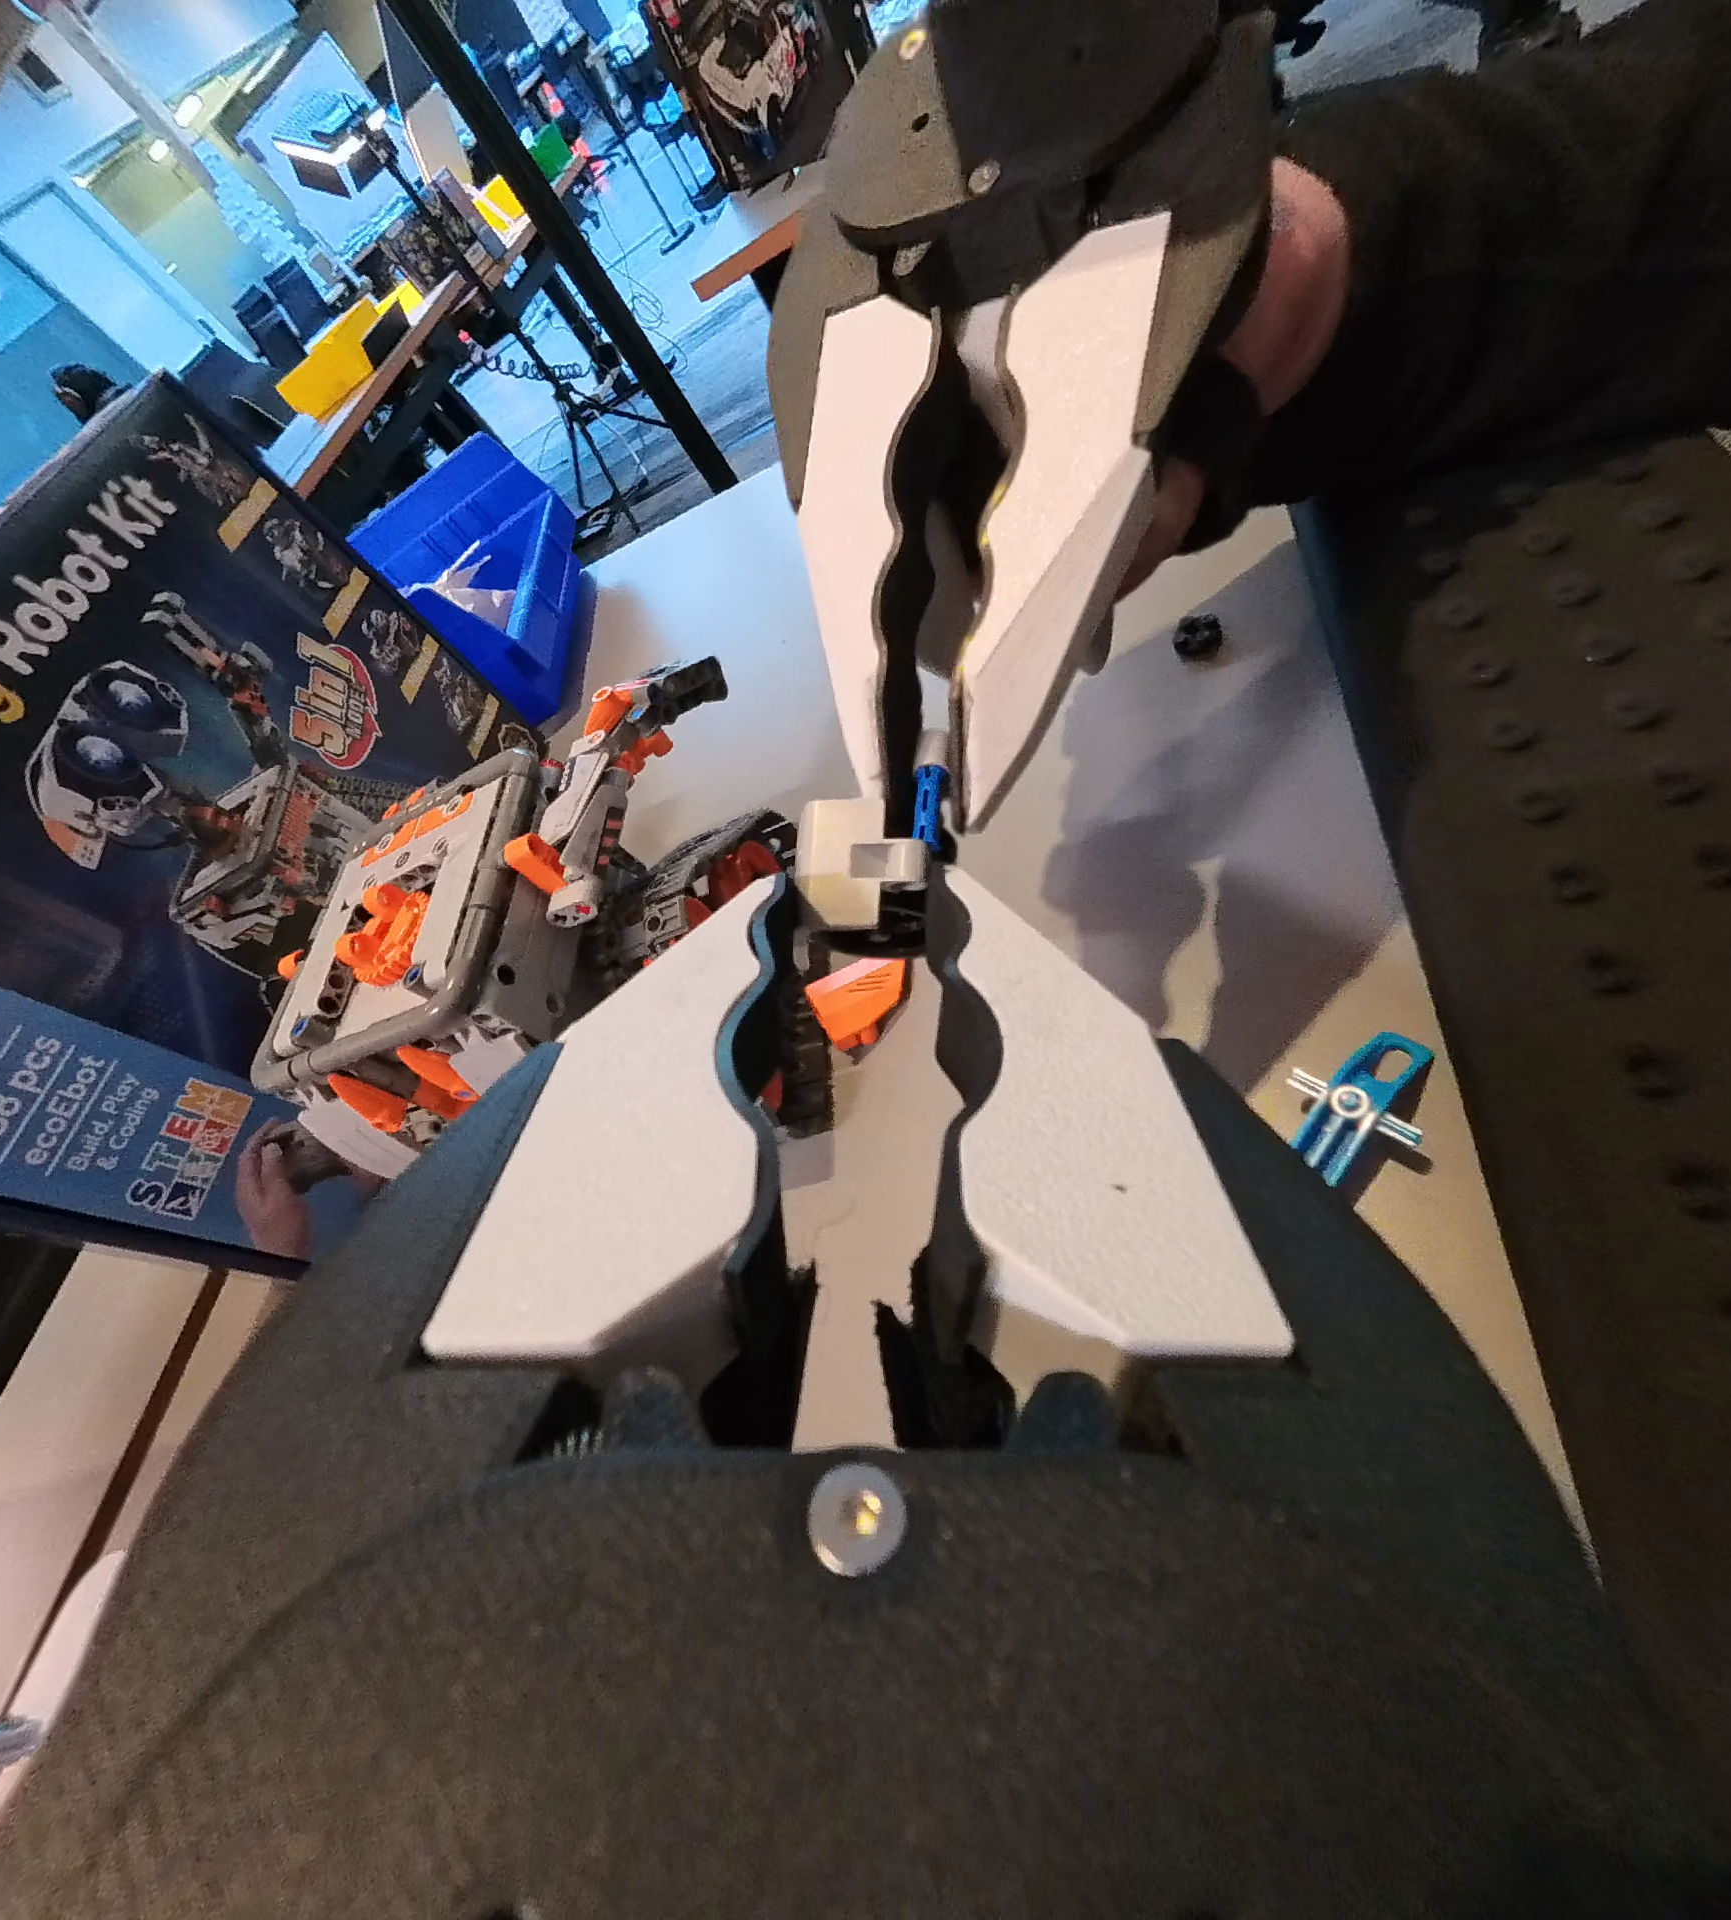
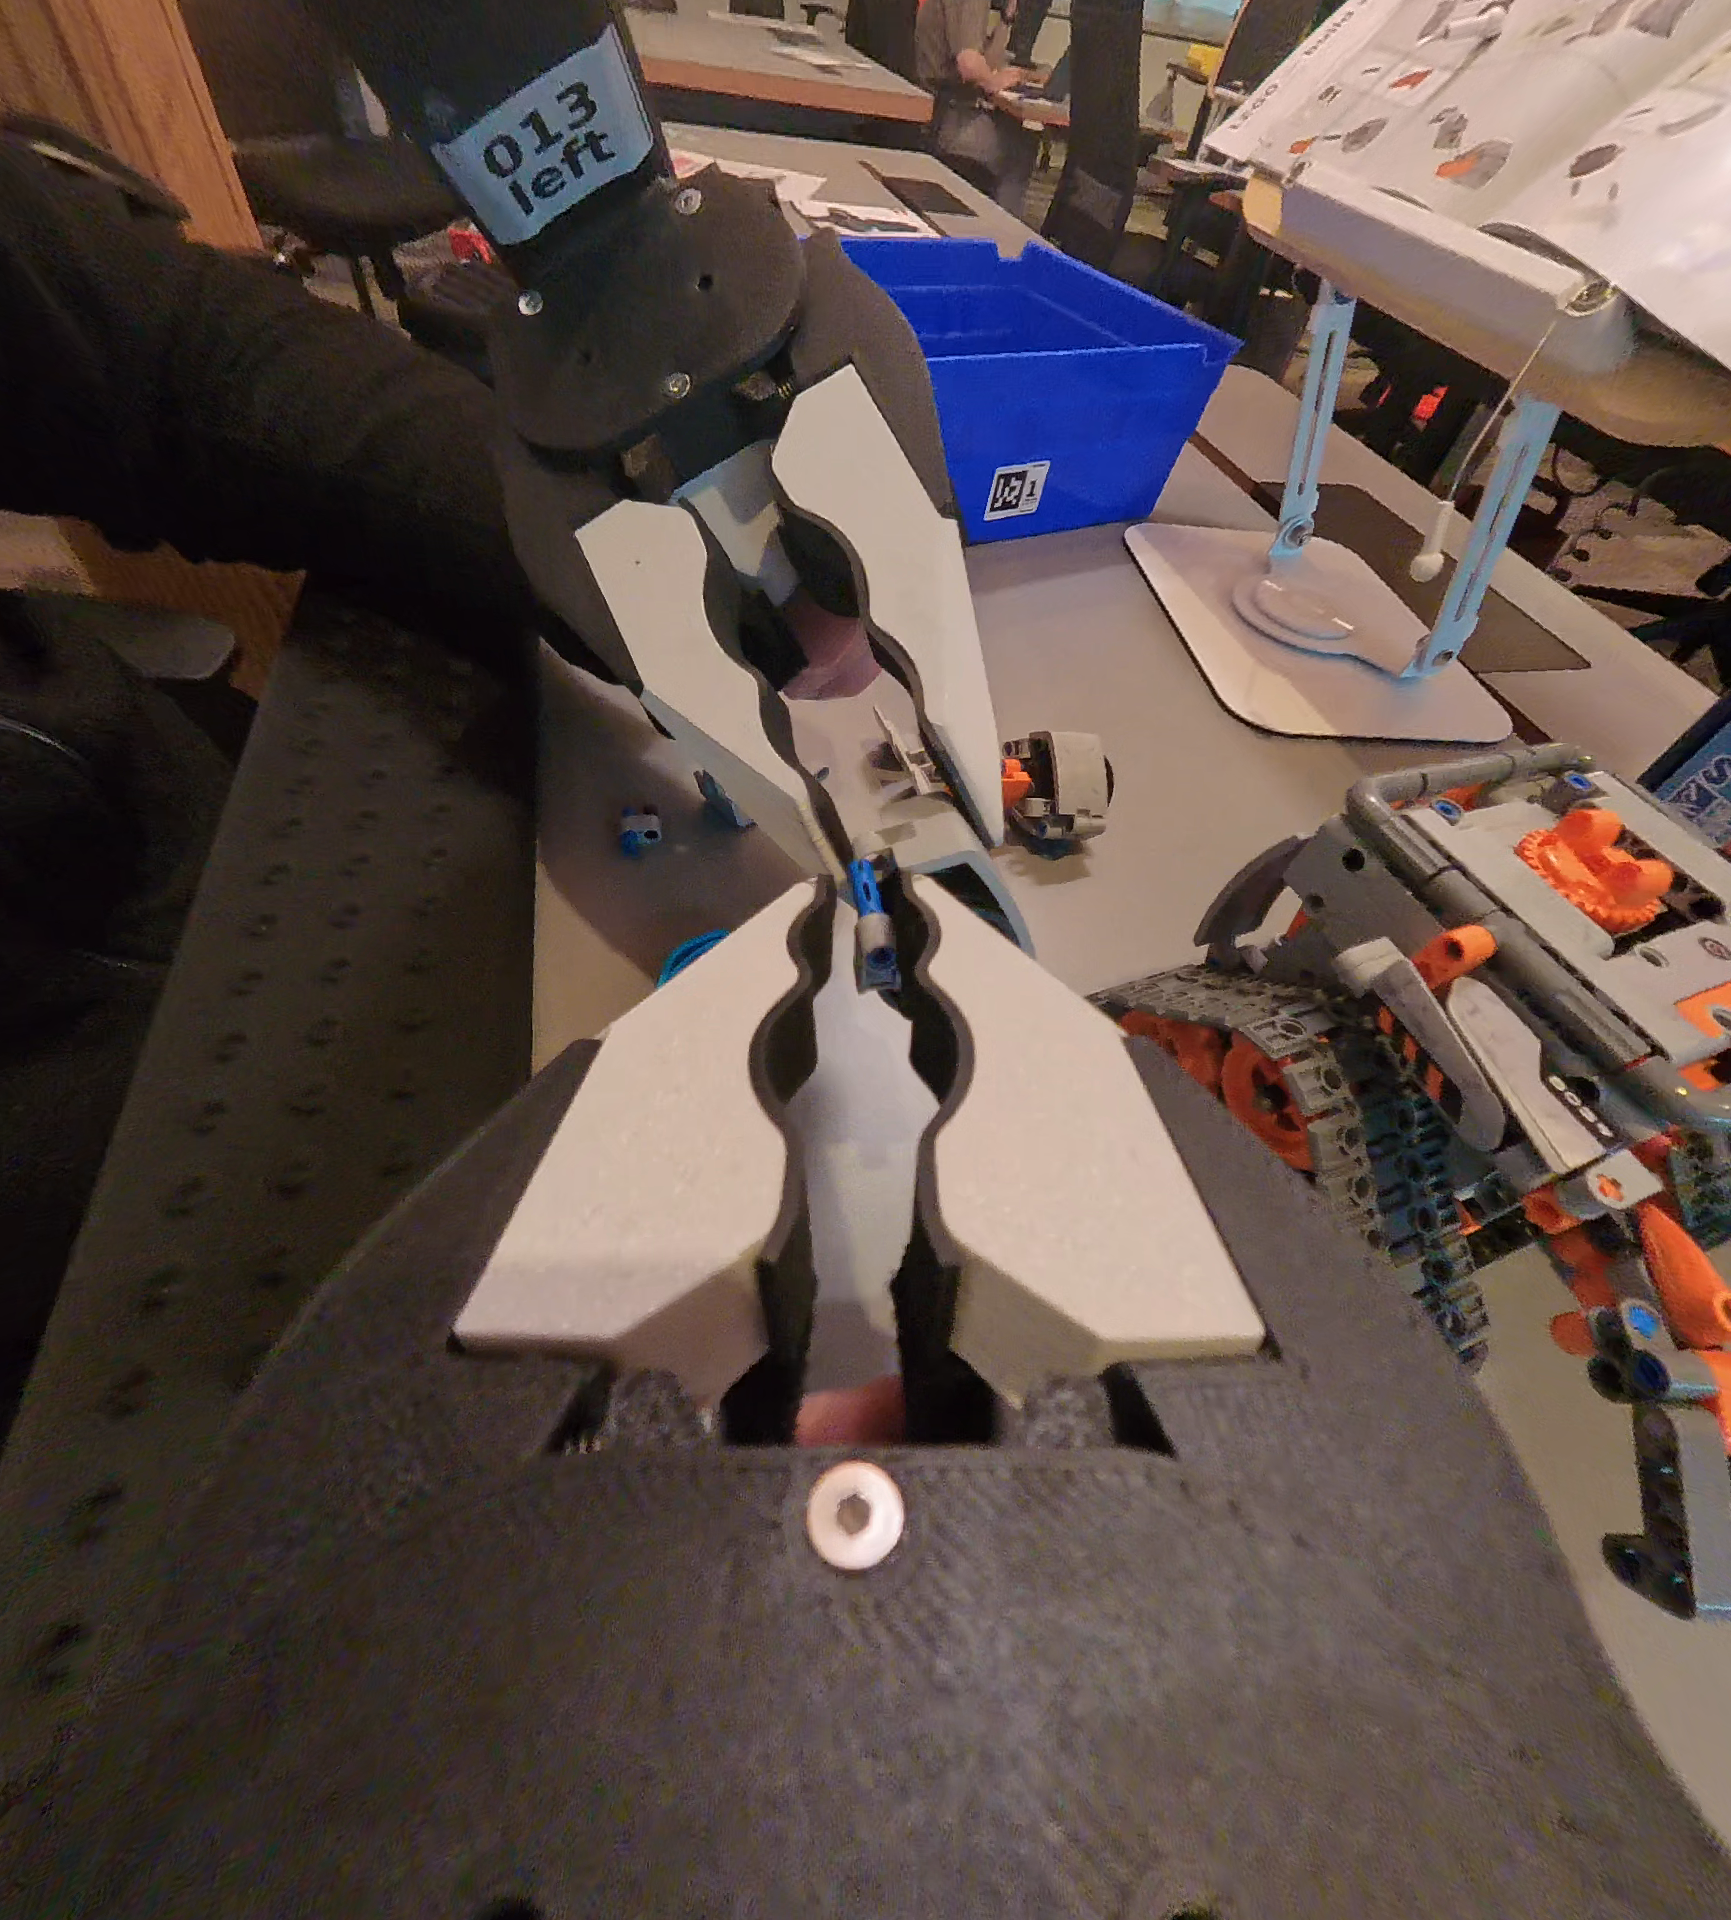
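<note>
Left gripper (image 1: pixel 856 904) pinches a small grey-and-white brick assembly (image 1: pixel 856 857) at its fingertips, with an orange panel (image 1: pixel 856 997) and a black toothed strip (image 1: pixel 801 1039) hanging from it between the fingers. Right gripper (image 2: pixel 866 925) is closed on a blue connector pin (image 2: pixel 866 888) with a grey sleeve, gripped near its tips. Both tips meet nose to nose over the white table (image 1: pixel 1204 831), and in the left wrist view the blue pin (image 1: pixel 928 795) touches the top of the grey assembly.

Just beside the grippers stands a grey, orange and black tracked brick robot (image 2: pixel 1526 997), partly built, with an orange gear (image 2: pixel 1588 847) on its top frame and a jointed arm (image 2: pixel 1692 1382) drooping at the near side. A light blue tool (image 1: pixel 1360 1107) lies on the table by the dark studded mat (image 2: pixel 248 1039). A small blue-and-grey part (image 2: pixel 637 828) and a grey rounded sub-assembly (image 2: pixel 1063 795) lie behind the left gripper.

Farther off sit a blue plastic bin (image 2: pixel 1058 384), a white stand (image 2: pixel 1339 634) carrying an open instruction booklet (image 2: pixel 1567 125), and the kit's dark blue box (image 1: pixel 113 727). A black-sleeved hand (image 1: pixel 1287 312) holds the right gripper.
</note>
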`<state>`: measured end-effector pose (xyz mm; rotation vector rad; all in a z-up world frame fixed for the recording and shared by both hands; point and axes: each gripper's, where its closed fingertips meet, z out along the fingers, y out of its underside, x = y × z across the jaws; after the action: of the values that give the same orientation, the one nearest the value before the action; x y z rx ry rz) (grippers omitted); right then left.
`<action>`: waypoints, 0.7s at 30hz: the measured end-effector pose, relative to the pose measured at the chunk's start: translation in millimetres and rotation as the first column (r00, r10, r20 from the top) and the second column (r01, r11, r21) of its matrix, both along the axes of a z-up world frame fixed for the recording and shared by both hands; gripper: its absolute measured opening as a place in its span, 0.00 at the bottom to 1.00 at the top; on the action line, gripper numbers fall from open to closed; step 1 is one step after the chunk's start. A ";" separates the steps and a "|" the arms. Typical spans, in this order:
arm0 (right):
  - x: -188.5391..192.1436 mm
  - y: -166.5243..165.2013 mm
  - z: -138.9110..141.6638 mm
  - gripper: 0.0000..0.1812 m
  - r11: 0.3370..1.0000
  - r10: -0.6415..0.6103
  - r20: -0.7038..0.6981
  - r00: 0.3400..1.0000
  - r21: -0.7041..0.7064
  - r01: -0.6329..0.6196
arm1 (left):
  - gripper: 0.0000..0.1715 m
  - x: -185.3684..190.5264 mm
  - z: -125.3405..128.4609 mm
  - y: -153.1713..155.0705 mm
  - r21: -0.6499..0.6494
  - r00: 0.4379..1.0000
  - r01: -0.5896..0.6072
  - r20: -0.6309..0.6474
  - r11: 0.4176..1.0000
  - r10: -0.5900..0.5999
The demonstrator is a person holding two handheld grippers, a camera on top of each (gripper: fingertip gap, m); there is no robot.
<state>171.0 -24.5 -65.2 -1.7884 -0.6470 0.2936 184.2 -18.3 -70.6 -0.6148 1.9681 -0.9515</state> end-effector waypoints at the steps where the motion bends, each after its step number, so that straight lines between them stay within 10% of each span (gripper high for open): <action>1: 0.3 0.7 -2.1 0.04 1.000 -0.008 0.022 1.000 -0.004 0.008 | 0.13 0.2 -1.7 -0.1 0.015 1.000 -0.005 -0.002 1.000 0.005; 21: -2.1 -1.1 3.4 0.01 0.998 0.037 -0.143 0.989 -0.047 -0.044 | 0.12 -2.8 6.9 -2.2 0.045 0.997 0.028 0.064 0.999 -0.031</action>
<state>168.9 -25.6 -61.7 -1.7853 -0.5794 0.4641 181.4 -20.5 -63.7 -0.5253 1.9399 -0.9321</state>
